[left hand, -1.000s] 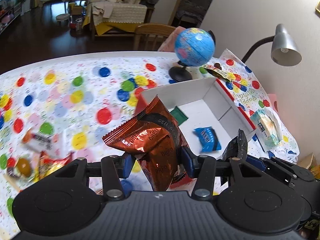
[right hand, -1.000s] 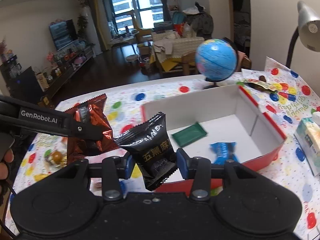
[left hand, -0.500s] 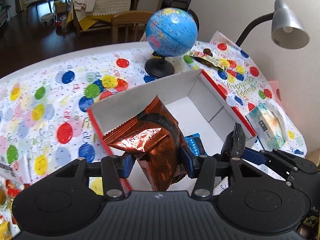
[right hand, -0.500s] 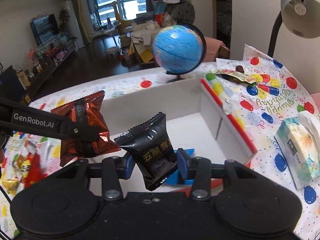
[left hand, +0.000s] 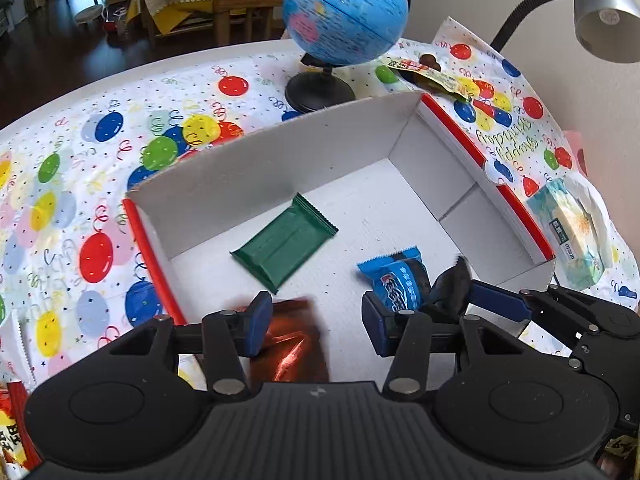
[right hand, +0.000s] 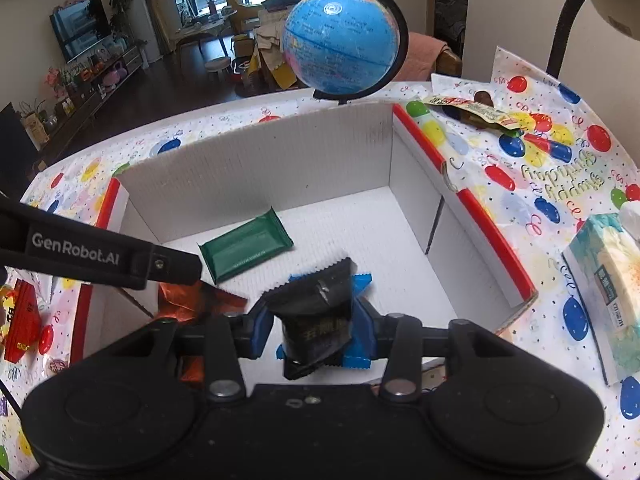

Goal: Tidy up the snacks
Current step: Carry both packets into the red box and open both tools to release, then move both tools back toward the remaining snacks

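A table under a balloon-print cloth (left hand: 100,208) carries a white cardboard box (left hand: 248,176) with red edges, open at the top, with a blue globe (left hand: 346,10) standing just behind its far wall. Over the box's near end the left gripper (left hand: 316,320) hangs with its jaws spread wide and nothing between them; below it a copper foil packet (left hand: 294,350), blurred, sits at the box floor. Beside it the right gripper (right hand: 314,326) has its jaws closed on a black snack packet (right hand: 316,304), held above a blue wrapped snack (left hand: 394,280) on the floor of the box. Further in lies a flat green bar (left hand: 284,242), apart from the others. A tissue pack (right hand: 604,280) rests on the cloth outside the box's right wall.
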Demonstrator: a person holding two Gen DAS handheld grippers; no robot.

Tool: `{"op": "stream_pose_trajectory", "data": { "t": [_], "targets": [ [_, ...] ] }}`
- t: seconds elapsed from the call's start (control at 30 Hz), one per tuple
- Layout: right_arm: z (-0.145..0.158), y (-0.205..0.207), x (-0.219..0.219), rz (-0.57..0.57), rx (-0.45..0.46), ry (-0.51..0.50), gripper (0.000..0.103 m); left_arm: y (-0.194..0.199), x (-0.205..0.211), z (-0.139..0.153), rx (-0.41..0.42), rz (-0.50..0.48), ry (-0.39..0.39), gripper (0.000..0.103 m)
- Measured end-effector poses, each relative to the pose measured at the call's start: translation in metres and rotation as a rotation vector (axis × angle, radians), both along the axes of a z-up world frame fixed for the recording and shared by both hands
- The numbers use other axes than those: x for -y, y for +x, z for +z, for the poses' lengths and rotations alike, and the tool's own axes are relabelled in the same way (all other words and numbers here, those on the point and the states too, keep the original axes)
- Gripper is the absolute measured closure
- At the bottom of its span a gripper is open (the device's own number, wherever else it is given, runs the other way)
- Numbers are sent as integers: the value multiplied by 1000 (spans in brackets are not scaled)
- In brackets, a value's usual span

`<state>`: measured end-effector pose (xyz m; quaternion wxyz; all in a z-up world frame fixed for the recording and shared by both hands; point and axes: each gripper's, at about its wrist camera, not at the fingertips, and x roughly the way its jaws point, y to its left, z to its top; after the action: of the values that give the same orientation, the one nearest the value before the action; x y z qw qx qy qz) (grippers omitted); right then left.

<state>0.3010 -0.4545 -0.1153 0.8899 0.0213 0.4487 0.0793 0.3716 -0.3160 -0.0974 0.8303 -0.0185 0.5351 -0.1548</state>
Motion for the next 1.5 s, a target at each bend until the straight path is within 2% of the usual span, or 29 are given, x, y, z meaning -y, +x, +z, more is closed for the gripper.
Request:
{"op": "stream_pose_trajectory", "data": {
  "t": [0.13, 0.23, 0.3, 0.6, 0.93, 1.0, 1.27, 1.5],
  "targets": [
    [-4, 3, 2, 17, -6, -6, 58, 0, 5, -5, -4, -21, -3, 54],
    [-6, 3, 3, 25, -8, -1, 47, -1, 4, -7, -7, -18, -13, 49],
    [-5, 0, 3, 25, 5, -1, 36, -2, 1, -6, 3, -8, -22, 39],
    [5, -14, 2, 32, 40, 16, 24, -15, -14, 9, 41, 14, -52, 32],
    [29, -38, -3, 20, 106, 48, 20, -39, -46, 29, 88, 67, -98, 32],
    [35, -43, -6, 24, 121, 55, 16, -45, -54, 34, 101, 79, -109, 32],
    [55, -69, -34, 70, 185, 73, 13, -76, -96, 55, 167, 131, -151, 32],
    [70, -91, -65, 115, 215, 99, 13, -110, -137, 71, 216, 159, -133, 32]
  ]
}}
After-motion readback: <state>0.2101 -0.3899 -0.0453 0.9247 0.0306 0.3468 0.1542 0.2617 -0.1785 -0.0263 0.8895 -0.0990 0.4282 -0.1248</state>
